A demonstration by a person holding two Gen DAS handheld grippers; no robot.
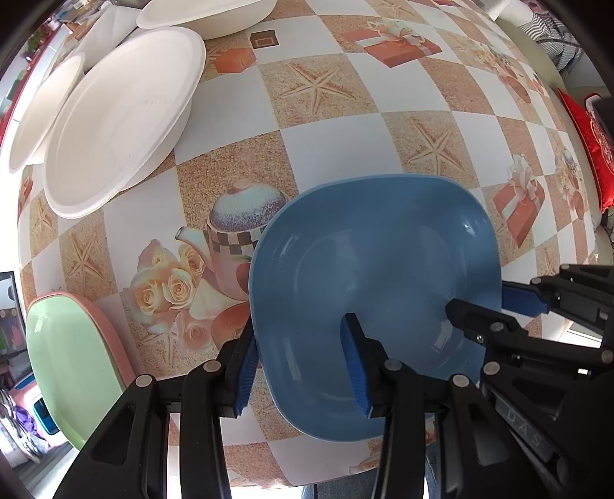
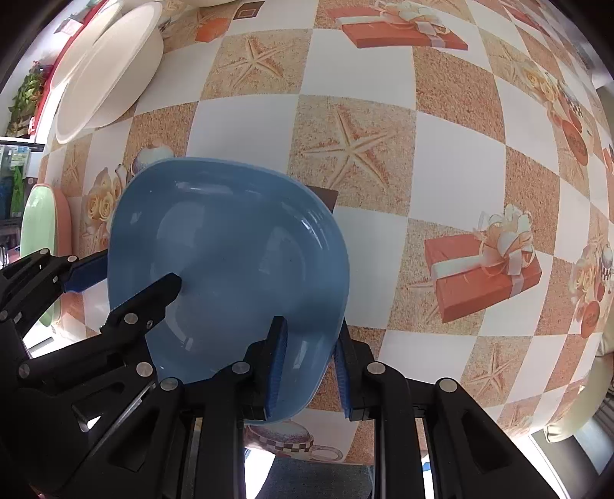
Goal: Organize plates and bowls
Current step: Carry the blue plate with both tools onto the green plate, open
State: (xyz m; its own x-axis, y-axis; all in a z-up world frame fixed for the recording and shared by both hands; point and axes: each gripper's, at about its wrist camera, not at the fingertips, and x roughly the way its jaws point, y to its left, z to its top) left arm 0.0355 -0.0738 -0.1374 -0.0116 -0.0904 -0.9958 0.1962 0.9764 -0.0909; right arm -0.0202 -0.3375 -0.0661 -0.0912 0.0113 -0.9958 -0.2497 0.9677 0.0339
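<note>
- Far out to the left of my left claw, the green plate (image 1: 65, 368) lies on a pink plate (image 1: 109, 334) at the near-left corner of the table (image 1: 326, 146); the pink one shows only as a rim around it.
- Ahead and to the left of that claw, well apart from it, sit three white bowls: the nearest white bowl (image 1: 119, 115) is tilted toward me, a second white bowl (image 1: 42, 111) is behind it on its left, and a third white bowl (image 1: 207, 15) is at the far edge.
- My left claw (image 1: 303, 368) straddles the left rim of the blue bowl (image 1: 376, 291): one finger outside the wall, one inside the basin. The pads are spread wider than the rim and I see a gap on each side, so it is released, not clenched.
- The blue bowl rests on the table between my two claws, near the front edge, over the printed teapot and roses.
- My right claw (image 2: 311, 368) straddles the bowl's right rim the same way, inner finger in the basin and outer finger beyond the wall. Its pads also stand apart from the rim, so it is released too.
- Right of my right claw the table shows printed gift boxes and starfish.
</note>
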